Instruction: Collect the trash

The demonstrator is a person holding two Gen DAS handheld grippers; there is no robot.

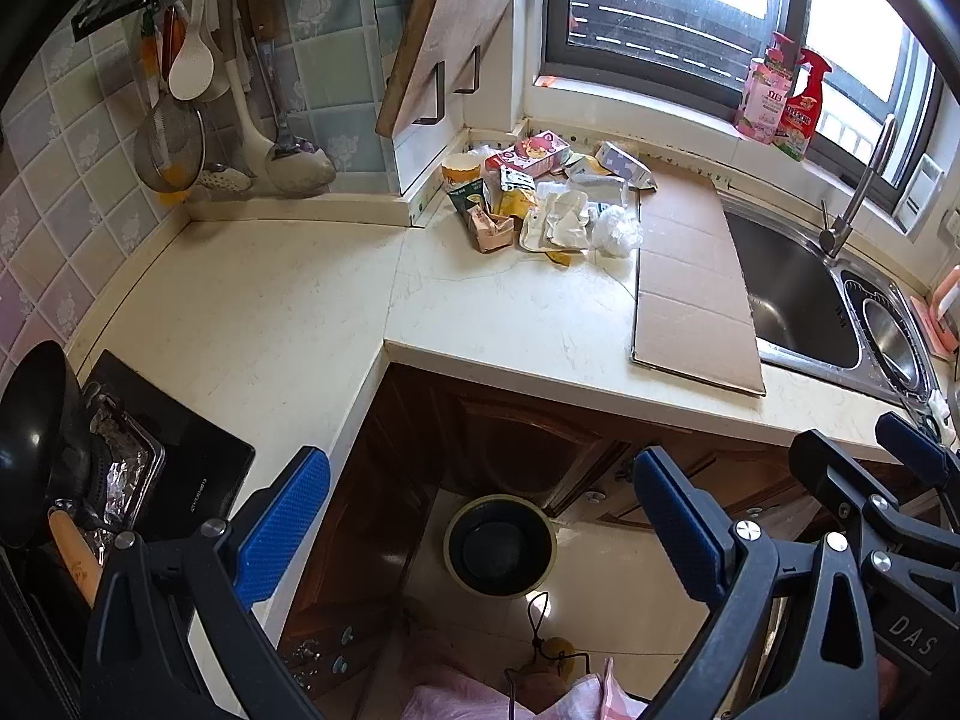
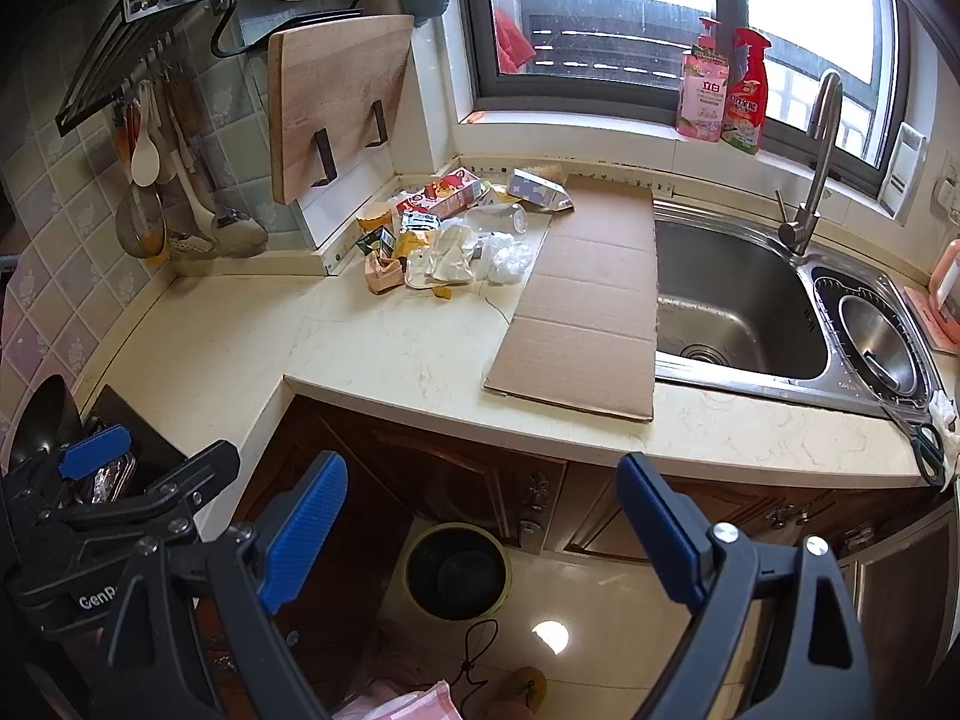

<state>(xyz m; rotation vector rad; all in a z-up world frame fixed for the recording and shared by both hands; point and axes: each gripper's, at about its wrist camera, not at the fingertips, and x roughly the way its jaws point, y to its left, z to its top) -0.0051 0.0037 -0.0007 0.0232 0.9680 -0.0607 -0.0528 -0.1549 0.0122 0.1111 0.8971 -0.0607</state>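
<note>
With my 2 tools, left gripper (image 1: 480,516) and right gripper (image 2: 483,516), both spread wide and empty, I judge the trash pile (image 2: 456,234) beside the cardboard sheet (image 2: 591,300) light, crumpled and slippery, best pinched by a wrapper's edge.

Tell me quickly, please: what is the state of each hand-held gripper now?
Left hand-held gripper: open, holding nothing.
Right hand-held gripper: open, holding nothing.
</note>
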